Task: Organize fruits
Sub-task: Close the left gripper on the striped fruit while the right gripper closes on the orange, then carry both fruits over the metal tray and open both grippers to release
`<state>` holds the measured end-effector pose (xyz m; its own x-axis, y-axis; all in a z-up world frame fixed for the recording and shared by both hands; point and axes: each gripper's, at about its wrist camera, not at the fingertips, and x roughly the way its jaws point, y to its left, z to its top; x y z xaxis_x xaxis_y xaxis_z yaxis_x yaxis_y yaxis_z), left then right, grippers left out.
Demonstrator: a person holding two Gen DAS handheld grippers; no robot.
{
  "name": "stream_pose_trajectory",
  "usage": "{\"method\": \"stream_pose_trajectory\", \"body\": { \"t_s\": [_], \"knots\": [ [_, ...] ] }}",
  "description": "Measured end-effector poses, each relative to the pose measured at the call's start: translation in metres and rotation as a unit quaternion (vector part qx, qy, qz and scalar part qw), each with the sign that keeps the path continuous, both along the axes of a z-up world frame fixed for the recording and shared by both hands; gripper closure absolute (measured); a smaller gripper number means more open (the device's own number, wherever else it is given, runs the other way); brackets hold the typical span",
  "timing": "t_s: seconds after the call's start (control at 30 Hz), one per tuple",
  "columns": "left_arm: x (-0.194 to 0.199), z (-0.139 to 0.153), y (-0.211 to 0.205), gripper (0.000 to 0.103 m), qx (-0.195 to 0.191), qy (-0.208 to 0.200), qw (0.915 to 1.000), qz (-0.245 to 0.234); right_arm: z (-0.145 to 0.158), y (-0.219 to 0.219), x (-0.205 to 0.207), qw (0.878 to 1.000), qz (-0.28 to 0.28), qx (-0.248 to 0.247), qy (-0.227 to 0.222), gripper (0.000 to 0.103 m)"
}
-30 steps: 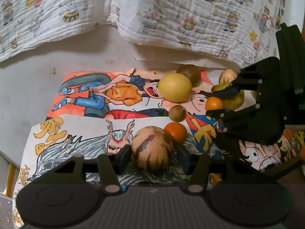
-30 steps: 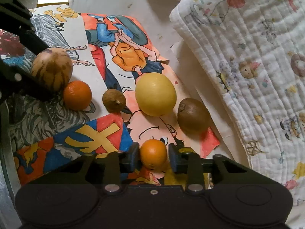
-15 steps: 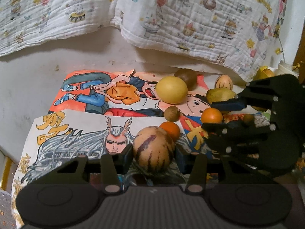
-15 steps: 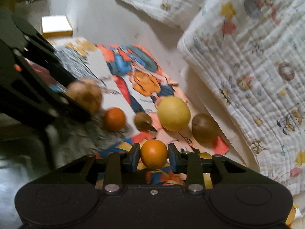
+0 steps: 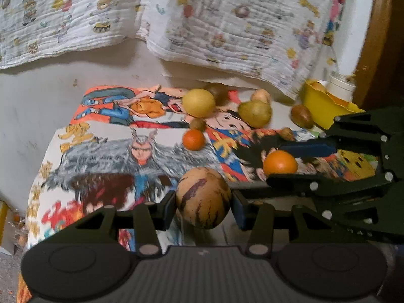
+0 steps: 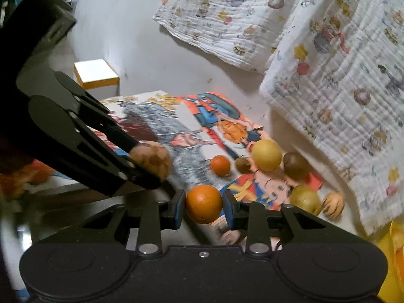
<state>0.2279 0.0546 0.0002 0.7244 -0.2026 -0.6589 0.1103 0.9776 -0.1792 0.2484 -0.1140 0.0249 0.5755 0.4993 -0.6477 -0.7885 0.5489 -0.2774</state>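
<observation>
While blur smears the poster, brown fruit hides (half) behind yellow fruit.

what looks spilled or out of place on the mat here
Nothing is spilled or damaged. Fruit lies scattered loose on the mat rather than in the yellow bowl at its right end. The left tongs hold a striped melon and the right tongs an orange.
</observation>
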Motion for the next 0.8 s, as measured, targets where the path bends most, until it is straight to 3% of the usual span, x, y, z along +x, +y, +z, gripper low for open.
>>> {"method": "stream_pose_trajectory", "body": {
  "t_s": [0.47, 0.8],
  "knots": [
    [-0.065, 0.000, -0.008, 0.052, 0.000, 0.010, 0.9996, -0.028, -0.007, -0.027, -0.073, 0.991, -0.053, 0.062, 0.110, 0.069],
    [-0.086, -0.002, -0.016, 0.052, 0.012, 0.020, 0.9986, -0.047, -0.018, -0.040, -0.088, 0.986, -0.073, 0.057, 0.140, 0.069]
  ]
}}
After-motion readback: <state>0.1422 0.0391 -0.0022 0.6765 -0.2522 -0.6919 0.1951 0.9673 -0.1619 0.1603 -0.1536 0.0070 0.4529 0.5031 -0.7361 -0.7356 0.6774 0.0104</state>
